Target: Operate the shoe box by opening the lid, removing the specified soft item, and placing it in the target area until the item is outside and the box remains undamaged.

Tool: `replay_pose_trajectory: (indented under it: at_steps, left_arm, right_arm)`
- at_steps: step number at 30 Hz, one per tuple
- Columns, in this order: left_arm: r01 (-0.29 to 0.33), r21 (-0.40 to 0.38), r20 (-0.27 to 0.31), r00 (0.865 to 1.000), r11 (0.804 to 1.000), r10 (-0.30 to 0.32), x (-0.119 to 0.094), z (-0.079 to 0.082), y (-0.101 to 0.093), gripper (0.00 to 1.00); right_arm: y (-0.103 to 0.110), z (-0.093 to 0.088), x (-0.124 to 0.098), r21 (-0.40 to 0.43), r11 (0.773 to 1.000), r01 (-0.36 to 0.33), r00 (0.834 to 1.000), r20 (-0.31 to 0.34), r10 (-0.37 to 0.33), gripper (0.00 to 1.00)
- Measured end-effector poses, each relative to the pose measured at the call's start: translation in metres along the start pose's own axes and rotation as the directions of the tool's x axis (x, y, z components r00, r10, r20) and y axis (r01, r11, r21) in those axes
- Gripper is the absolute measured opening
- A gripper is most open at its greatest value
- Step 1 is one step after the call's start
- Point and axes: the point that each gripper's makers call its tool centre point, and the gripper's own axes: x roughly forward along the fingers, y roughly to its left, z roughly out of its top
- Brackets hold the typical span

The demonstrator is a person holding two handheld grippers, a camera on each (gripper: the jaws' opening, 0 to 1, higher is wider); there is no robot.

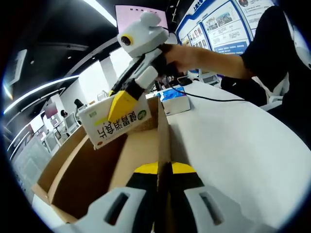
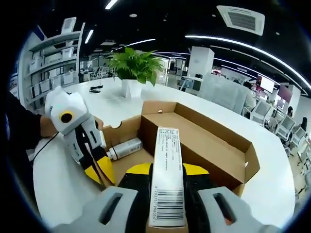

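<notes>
Removal step under way, carton lifted clear of the open shoe box

Right tongs (image 2: pixel 167 182) are clamped on a small white carton (image 2: pixel 167 170) with a barcode, holding it above the brown shoe box (image 2: pixel 209 136), whose lid stands open. Left tongs (image 1: pixel 158 177) are pinched narrow on the box's side wall (image 1: pixel 164 141), steadying it on the white tabletop (image 1: pixel 233 141). From the left gripper view the carton (image 1: pixel 116 124) hangs over the box's far end, yellow pads on its face. A white tube (image 2: pixel 124 148) lies inside the box. I'd judge the next move is to carry the carton out past the wall and set it on bare tabletop beside the box, without tugging the cardboard.
</notes>
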Motion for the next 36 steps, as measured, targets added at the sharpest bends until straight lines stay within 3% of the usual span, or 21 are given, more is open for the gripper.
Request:
replay_pose_trajectory:
  at_steps: [7,15,20,30,36]
  left_arm:
    - [0.000,0.001,0.000,1.000,1.000,0.000,0.000,0.001,-0.003,0.06]
    - [0.000,0.001,0.001,1.000,1.000,0.000,0.000,0.002,-0.004,0.06]
    - [0.000,0.000,0.001,1.000,1.000,0.000,0.000,0.001,-0.002,0.06]
    - [-0.002,0.003,0.000,1.000,1.000,0.002,0.001,0.000,-0.002,0.06]
    - [-0.003,0.003,-0.001,1.000,1.000,0.003,0.001,-0.001,0.001,0.06]
  right_arm:
    - [-0.004,0.009,-0.017,-0.020,0.999,0.034,0.999,0.026,-0.033,0.22]
    - [-0.014,0.011,-0.034,0.013,0.998,0.067,0.997,0.042,-0.068,0.22]
    - [-0.020,0.013,-0.056,0.059,0.993,0.100,0.993,0.064,-0.104,0.22]
    - [-0.035,0.009,-0.096,0.087,0.980,0.180,0.978,0.090,-0.187,0.22]
    - [-0.051,0.002,-0.127,0.132,0.961,0.244,0.960,0.106,-0.258,0.21]
